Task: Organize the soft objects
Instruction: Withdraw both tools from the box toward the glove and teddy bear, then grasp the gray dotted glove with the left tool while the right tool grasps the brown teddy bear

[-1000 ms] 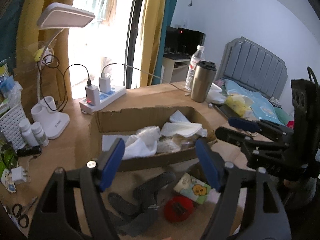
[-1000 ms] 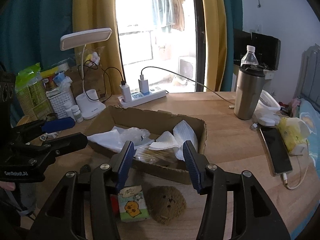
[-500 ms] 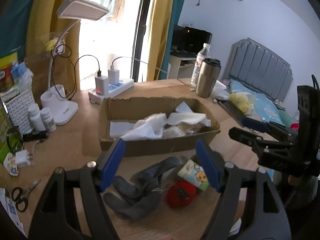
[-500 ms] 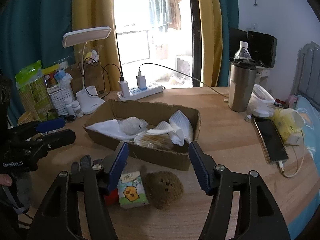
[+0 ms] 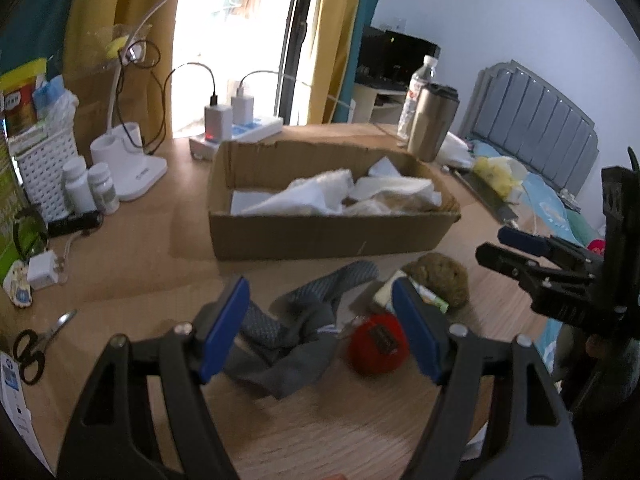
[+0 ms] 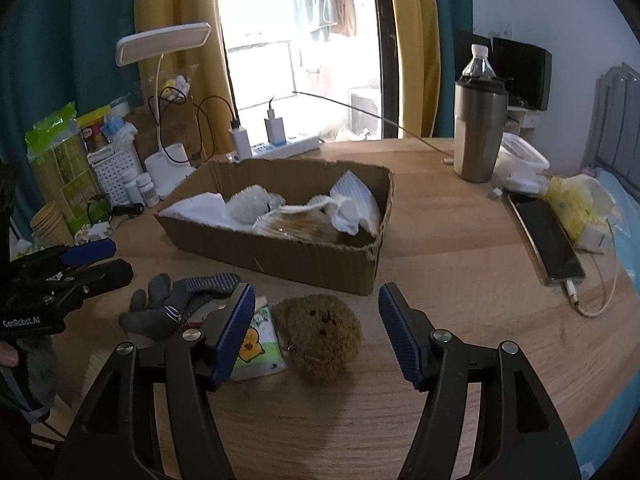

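While both grippers hang over the near edge of the wooden table, neither grips anything. Left gripper: blue-padded fingers spread wide, nothing pinched; seen through the gap, a pair of grey gloves lies crumpled on the table beyond. Right gripper: fingers also spread, pads clear of everything; a brown plush ball sits on the table in the gap between them.

Loose soft items lie clustered on the table, just in front of the cardboard box:
- grey gloves, leftmost in the right wrist view, fingers pointing up and away.
- red soft ball, just right of the gloves; a dark tag shows on it.
- small tissue pack with a yellow cartoon print, lying flat, touching the brown plush ball's left side.
- brown plush ball, rightmost, near the box's front wall.

Box already holds white cloths and a clear bag of something tan; contents too jumbled to separate.

Behind the box: power strip with two chargers, white desk lamp, steel tumbler, water bottle behind it. Phone lies flat at the right, cable attached. Scissors at the far left edge.
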A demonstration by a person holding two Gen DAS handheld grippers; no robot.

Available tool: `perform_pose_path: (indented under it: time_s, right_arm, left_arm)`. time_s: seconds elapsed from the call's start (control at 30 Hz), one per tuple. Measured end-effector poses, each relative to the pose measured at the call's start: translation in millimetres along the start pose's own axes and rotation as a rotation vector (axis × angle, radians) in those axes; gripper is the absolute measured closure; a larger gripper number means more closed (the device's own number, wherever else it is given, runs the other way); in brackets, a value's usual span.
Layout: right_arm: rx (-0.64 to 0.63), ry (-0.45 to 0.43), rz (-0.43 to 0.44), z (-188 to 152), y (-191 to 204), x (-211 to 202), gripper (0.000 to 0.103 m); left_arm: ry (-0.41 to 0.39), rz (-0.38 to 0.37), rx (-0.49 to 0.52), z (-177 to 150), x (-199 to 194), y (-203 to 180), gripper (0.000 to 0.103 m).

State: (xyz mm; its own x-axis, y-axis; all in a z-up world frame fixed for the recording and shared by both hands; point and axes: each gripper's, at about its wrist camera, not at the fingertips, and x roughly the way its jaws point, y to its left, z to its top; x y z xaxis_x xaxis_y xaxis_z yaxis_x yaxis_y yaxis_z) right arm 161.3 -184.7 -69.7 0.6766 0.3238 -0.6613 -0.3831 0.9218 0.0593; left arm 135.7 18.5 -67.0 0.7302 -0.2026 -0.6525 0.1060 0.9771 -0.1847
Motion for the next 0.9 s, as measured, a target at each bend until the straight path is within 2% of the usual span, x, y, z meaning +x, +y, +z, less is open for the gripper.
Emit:
perform_pose_path:
  time_s: [0.4, 0.67, 0.9]
  right_arm:
    - [0.019, 0.044, 0.025, -8.1, -7.5, 21.1, 0.035]
    - [0.034, 0.072, 0.038, -10.4, -14.3, 35.4, 0.035]
    - [0.035, 0.090, 0.048, -9.3, -16.2, 45.2, 0.035]
  left_arm:
    - [0.088, 0.046, -0.020, -15.8, 24.2, 10.0, 0.028]
    - [0.159, 0.040, 0.005, -21.0, 49.9, 2.4, 0.028]
    - [0.175, 0.078, 0.017, -19.4, 62.2, 2.1, 0.028]
